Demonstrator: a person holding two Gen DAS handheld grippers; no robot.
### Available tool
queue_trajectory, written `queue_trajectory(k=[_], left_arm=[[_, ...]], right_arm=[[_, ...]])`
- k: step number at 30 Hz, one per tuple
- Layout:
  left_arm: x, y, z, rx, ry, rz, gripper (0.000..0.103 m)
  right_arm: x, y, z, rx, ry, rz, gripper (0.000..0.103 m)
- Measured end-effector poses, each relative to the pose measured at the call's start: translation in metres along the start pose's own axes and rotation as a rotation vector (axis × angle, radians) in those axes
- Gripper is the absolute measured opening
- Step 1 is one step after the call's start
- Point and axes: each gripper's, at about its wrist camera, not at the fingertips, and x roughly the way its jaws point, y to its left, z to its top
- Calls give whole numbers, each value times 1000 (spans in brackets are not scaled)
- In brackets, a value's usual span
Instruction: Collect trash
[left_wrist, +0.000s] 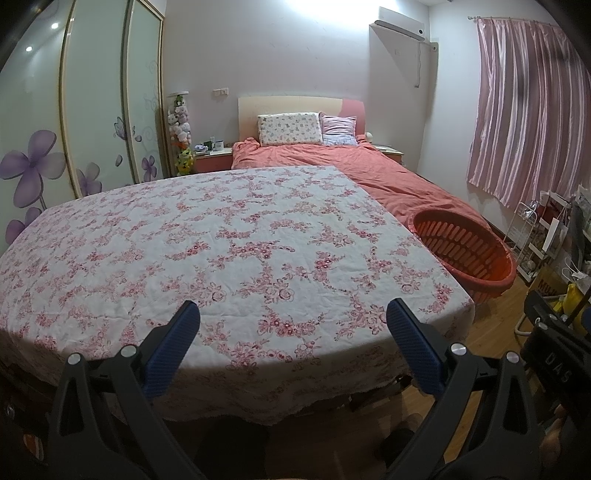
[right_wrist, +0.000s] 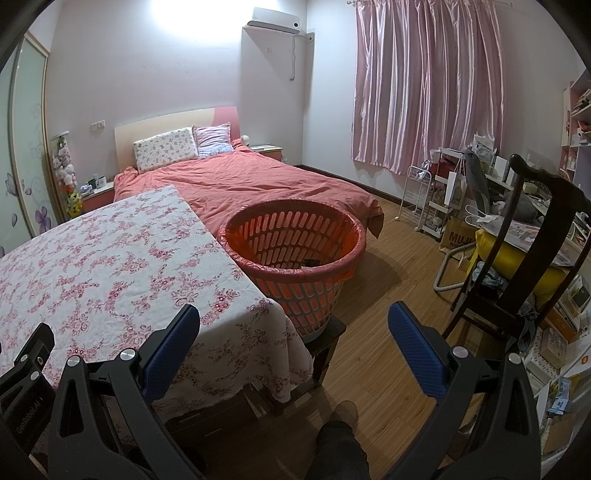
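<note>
The orange basket (right_wrist: 293, 254) is seen at the right edge of the desk (right_wrist: 110, 266), raised on a dark stool (right_wrist: 325, 339) and lined with a thin reddish bag; a small dark item lies at its bottom, too indistinct to be named. The desk is covered by a white cloth printed with pink flowers (left_wrist: 221, 240). Beyond the basket a bed (right_wrist: 251, 181) with a coral cover and two pillows is set against the far wall, and pink curtains (right_wrist: 428, 92) hang to the basket's right. A dark wooden chair (right_wrist: 517, 251) stands right of the basket on the wood floor. The left gripper (left_wrist: 293, 345) is held spread wide above the near desk edge, nothing between its fingers. The right gripper (right_wrist: 293, 347) is likewise spread and empty, near the basket.
</note>
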Motion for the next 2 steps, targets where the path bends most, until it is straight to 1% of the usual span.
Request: queue_trajectory(k=[2], left_arm=[[0, 1, 0, 0, 0, 0, 99]], right_arm=[[0, 0, 0, 0, 0, 0, 101]])
